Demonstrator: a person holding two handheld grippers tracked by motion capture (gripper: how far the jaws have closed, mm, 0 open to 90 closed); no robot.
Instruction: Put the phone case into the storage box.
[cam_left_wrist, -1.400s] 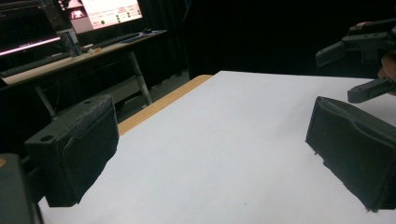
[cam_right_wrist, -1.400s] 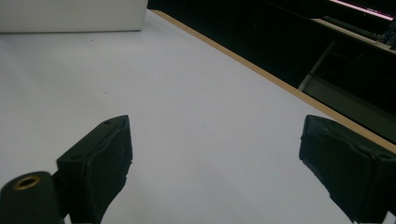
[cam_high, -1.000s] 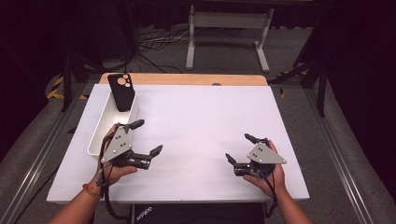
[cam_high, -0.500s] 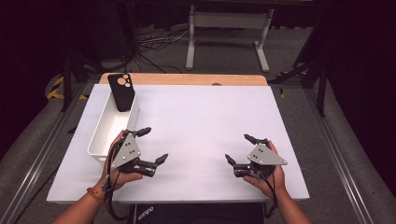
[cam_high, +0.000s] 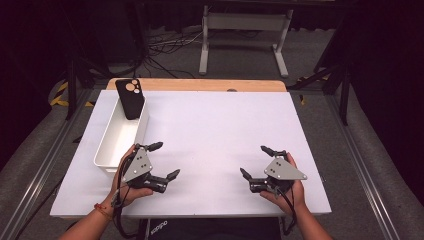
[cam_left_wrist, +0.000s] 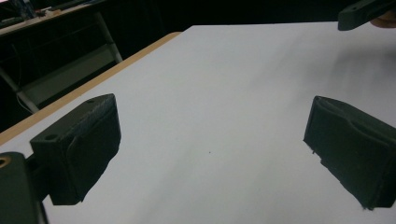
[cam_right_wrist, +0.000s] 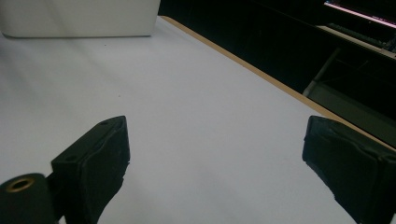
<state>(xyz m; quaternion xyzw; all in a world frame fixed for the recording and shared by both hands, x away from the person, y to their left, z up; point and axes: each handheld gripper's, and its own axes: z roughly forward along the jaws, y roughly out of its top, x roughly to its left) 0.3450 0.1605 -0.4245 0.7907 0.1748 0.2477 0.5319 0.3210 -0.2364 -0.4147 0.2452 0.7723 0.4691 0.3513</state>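
Fingers (cam_left_wrist: 84, 149) of left gripper (cam_high: 159, 161) spread wide, holding nothing; right gripper (cam_high: 257, 162) also wide, empty, near front edge of table (cam_high: 215, 125). Black phone case (cam_high: 130, 98) leaning upright in far end of white bin (cam_high: 112, 145) at left edge. Probably a resting step; next, reaching left gripper toward the case.

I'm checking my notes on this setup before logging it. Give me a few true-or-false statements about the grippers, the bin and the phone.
1. The phone leans in the far end of the white bin. True.
2. The left gripper is shut on the phone. False: its jaws are open and hold nothing.
3. The right gripper is open over bare table. True.
4. The bin sits on the person's right. False: it sits on the left, beside the left gripper.
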